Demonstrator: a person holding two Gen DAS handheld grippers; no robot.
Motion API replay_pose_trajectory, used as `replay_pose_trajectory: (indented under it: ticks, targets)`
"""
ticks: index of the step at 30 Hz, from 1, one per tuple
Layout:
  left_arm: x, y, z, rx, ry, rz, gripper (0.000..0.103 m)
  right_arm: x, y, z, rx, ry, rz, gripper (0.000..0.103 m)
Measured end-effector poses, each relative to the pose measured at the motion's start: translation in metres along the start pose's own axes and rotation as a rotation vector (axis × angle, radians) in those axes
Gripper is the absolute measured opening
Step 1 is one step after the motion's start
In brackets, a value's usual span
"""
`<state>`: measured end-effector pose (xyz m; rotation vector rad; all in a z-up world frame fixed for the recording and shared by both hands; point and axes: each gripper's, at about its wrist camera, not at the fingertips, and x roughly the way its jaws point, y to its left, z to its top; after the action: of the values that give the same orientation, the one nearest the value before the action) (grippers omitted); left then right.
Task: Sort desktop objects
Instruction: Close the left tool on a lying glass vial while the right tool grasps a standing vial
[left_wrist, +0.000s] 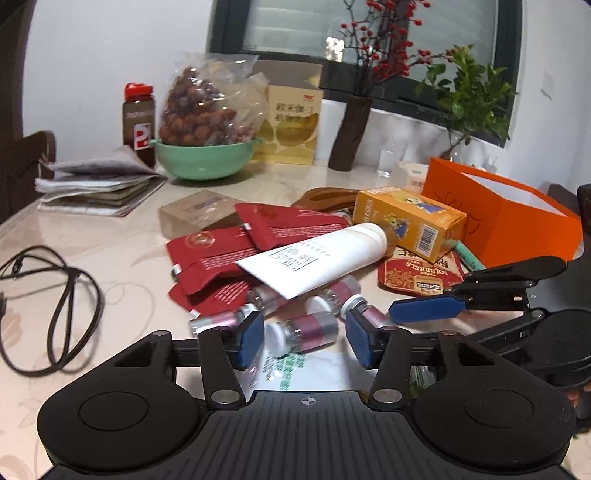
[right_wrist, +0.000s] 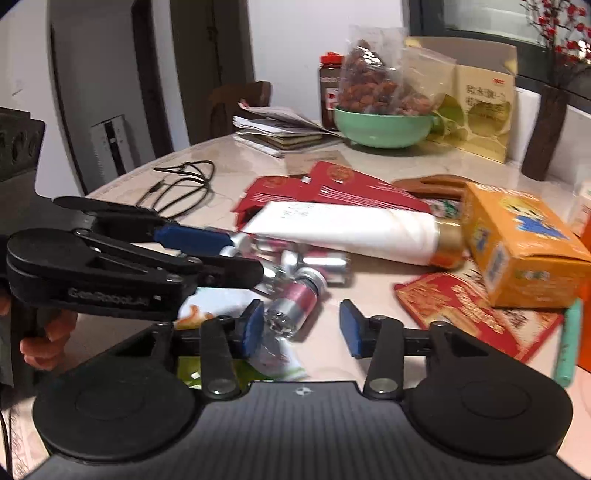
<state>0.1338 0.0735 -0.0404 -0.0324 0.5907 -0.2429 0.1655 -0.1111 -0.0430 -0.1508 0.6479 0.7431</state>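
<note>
Several small glass vials with pink labels lie at the table's front, below a white tube and red sachets. One vial lies crosswise between the pads of my left gripper; slim gaps show at both ends, so the jaws stand open around it. My right gripper is open too; a tilted vial has its glass end close to the left pad, well clear of the right pad. Each gripper also shows in the other's view: the right gripper, the left gripper, held by a hand.
A yellow carton, a red snack pack and an orange box crowd the right. A green bowl with a bag of nuts, a jar, books and a vase stand behind. A black cable lies left.
</note>
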Motion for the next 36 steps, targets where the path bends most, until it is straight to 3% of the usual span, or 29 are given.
replay_pose_trajectory:
  ticks: [3, 5, 6, 9, 16, 25, 28, 31, 33, 34, 35, 36]
  targets:
    - [0.005, -0.003, 0.002, 0.003, 0.005, -0.008, 0.067, -0.002, -0.003, 0.0, -0.004, 0.0, -0.021, 0.046]
    - [0.007, -0.002, 0.003, -0.003, 0.026, -0.031, 0.058, -0.001, -0.001, 0.0, -0.018, 0.003, -0.025, 0.046]
    - [0.008, -0.001, 0.003, -0.005, 0.037, -0.044, 0.049, -0.001, 0.0, 0.0, -0.027, 0.003, -0.027, 0.046]
    - [0.003, -0.003, 0.001, 0.012, 0.037, -0.056, 0.046, 0.002, 0.001, 0.001, -0.058, 0.011, -0.037, 0.047]
    - [0.004, -0.019, -0.002, 0.102, 0.035, -0.071, 0.069, -0.005, -0.004, -0.002, -0.085, 0.017, -0.038, 0.033]
    - [0.017, -0.018, -0.001, 0.03, 0.051, -0.058, 0.071, -0.001, -0.016, 0.0, -0.072, 0.002, -0.076, 0.033]
    - [0.02, -0.022, 0.002, 0.032, 0.046, -0.054, 0.074, -0.003, -0.02, -0.001, -0.07, 0.006, -0.067, 0.025]
    - [0.023, -0.027, 0.004, 0.047, 0.038, -0.042, 0.075, -0.008, -0.023, -0.004, -0.074, 0.008, -0.064, 0.024]
    - [0.027, -0.029, 0.004, 0.053, 0.05, -0.042, 0.07, -0.011, -0.025, -0.006, -0.073, 0.01, -0.061, 0.024]
    - [0.029, -0.03, 0.004, 0.055, 0.059, -0.04, 0.06, -0.013, -0.025, -0.007, -0.075, 0.01, -0.057, 0.024]
    - [0.031, -0.031, 0.003, 0.059, 0.066, -0.041, 0.058, -0.014, -0.025, -0.008, -0.077, 0.01, -0.054, 0.024]
    - [0.03, -0.031, 0.003, 0.062, 0.059, -0.038, 0.045, -0.015, -0.024, -0.008, -0.08, 0.009, -0.055, 0.024]
